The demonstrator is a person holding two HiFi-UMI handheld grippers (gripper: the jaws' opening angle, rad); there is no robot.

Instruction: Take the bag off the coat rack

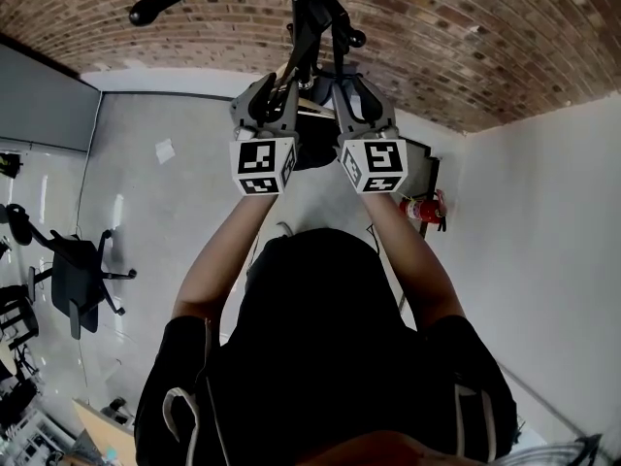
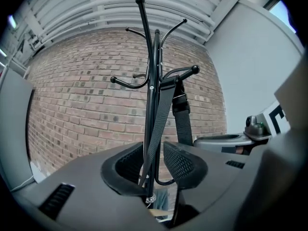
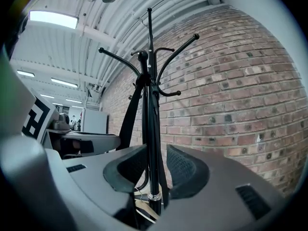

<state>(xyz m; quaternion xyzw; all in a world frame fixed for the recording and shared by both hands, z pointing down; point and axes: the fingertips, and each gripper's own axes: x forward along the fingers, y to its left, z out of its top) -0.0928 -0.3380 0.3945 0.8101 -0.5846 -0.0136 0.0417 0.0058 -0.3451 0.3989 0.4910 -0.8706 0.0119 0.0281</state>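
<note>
The black coat rack (image 2: 153, 81) stands before a brick wall, its pole (image 3: 150, 90) straight ahead of both grippers. A black webbing bag strap (image 2: 163, 109) hangs from a hook and runs down between the jaws of my left gripper (image 2: 154, 160), which is shut on it. Another length of the strap (image 3: 131, 114) drops on the other side; my right gripper (image 3: 156, 162) is shut on the strap close beside the pole. In the head view both grippers (image 1: 275, 93) (image 1: 347, 90) are raised side by side at the rack (image 1: 310, 8). The bag's body is mostly hidden behind them.
The brick wall (image 1: 466, 37) is right behind the rack. A white wall (image 1: 543, 241) is on the right, with a red fire extinguisher (image 1: 422, 207) near it. An office chair (image 1: 73, 270) stands far left on the grey floor.
</note>
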